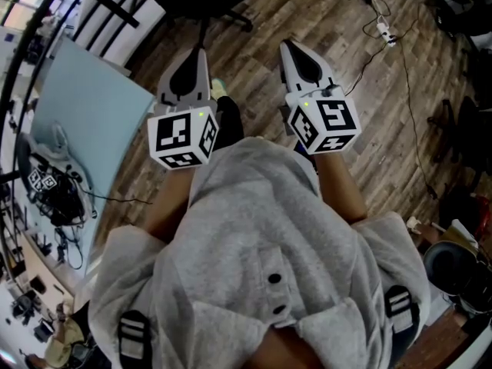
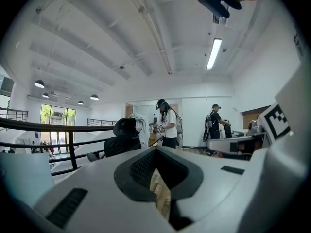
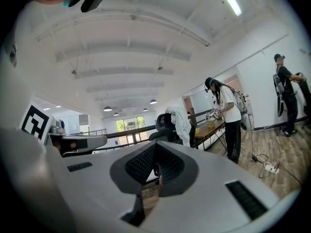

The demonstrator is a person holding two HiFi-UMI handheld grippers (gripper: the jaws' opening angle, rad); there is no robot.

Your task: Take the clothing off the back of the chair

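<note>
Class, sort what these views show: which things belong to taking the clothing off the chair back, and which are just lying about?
Belongs to the job:
white garment draped over the black chair
left gripper and right gripper, both empty

Just lying about:
power strip on the floor
wooden desk
railing

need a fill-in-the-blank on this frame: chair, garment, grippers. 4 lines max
1. The garment hangs on the back of a ___ chair.
2. The left gripper and right gripper are both ___, holding nothing.
3. The floor is made of ___.
4. In the right gripper view, a person stands ___ of the chair.

Missing words: black; shut; wood; right
</note>
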